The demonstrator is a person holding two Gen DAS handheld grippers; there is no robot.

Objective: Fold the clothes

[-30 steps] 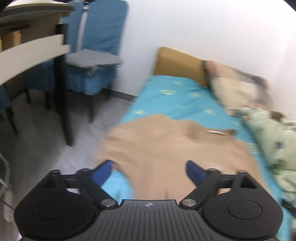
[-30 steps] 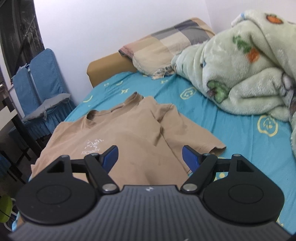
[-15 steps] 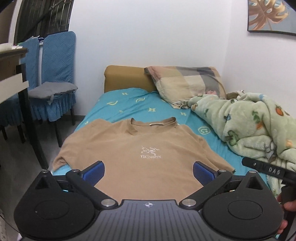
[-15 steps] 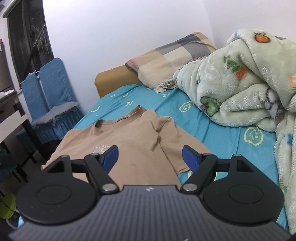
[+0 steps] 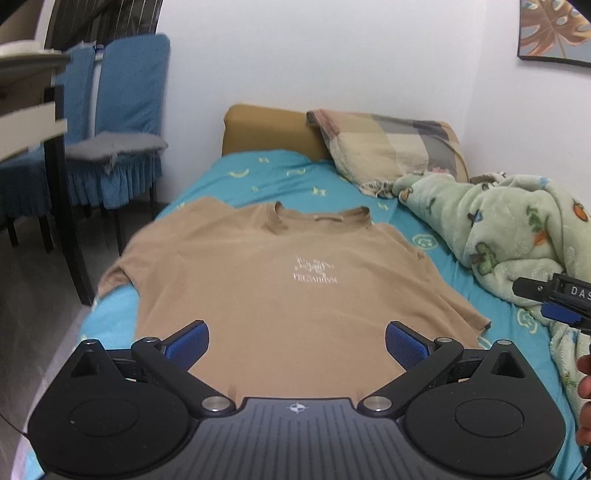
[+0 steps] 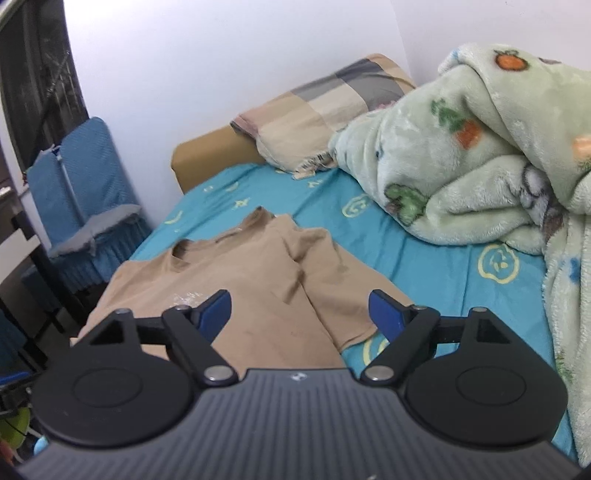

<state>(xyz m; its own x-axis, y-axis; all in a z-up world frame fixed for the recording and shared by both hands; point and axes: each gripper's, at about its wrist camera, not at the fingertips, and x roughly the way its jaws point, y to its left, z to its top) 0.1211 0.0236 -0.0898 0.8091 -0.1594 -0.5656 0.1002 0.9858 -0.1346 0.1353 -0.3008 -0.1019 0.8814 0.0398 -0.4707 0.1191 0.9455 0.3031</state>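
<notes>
Lying flat and front-up on the bed, the tan T-shirt (image 5: 280,280) is spread over the teal sheet (image 5: 280,173), collar toward the headboard (image 5: 266,129), white chest print facing up. Its left sleeve reaches the edge of the mattress, and the right sleeve lies out across the sheet, just short of the green blanket (image 5: 509,229).

The left gripper (image 5: 297,341) hovers over the shirt's lower hem, blue pads spread as wide as they go, nothing pinched between them. From its own camera the right gripper (image 6: 300,310) hangs above the shirt's right side near that sleeve, jaws wide and opening further, and nothing is gripped there either, cloth only showing below the gap. In the left view that same gripper pokes in at the right edge, beside a bit of the person's hand (image 5: 584,376).

Further out: a checked pillow (image 5: 388,147) leans against the headboard next to the heaped blanket, blue-covered chairs (image 5: 125,122) stand beside the bed, and a leaf picture (image 5: 554,29) hangs on the white wall.
</notes>
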